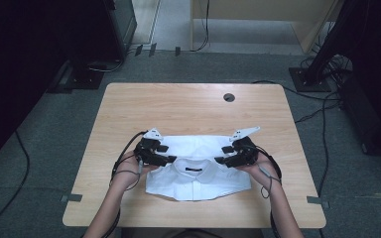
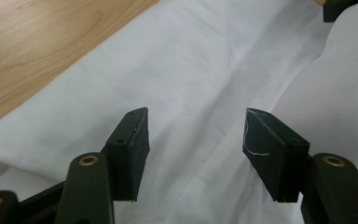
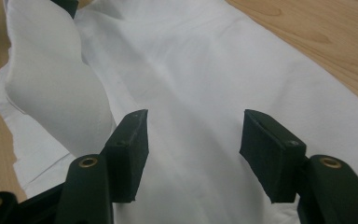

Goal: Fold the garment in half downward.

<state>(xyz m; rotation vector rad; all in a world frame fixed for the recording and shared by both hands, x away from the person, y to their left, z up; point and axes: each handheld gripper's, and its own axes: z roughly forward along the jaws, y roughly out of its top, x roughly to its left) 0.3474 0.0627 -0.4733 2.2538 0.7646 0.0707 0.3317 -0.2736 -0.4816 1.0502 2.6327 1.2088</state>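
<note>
A folded white shirt [image 1: 198, 174] lies on the wooden table [image 1: 188, 109], its collar [image 1: 194, 167] toward the person. My left gripper [image 1: 171, 158] hovers at the collar's left side and my right gripper [image 1: 221, 160] at its right, their tips pointing toward each other. In the left gripper view the left gripper [image 2: 196, 140] stands open, with smooth white shirt [image 2: 191, 70] cloth below the gap and none pinched. The right gripper [image 3: 193, 140] looks the same in its own view: jaws apart above the shirt [image 3: 191, 60], pads touching nothing.
A round cable hole [image 1: 229, 97] sits near the table's far edge. Bare wood lies beyond and beside the shirt. Around the table on the grey carpet are cables [image 1: 322, 106], dark equipment stands [image 1: 87, 74] and a pale wooden unit [image 1: 263, 20] at the back.
</note>
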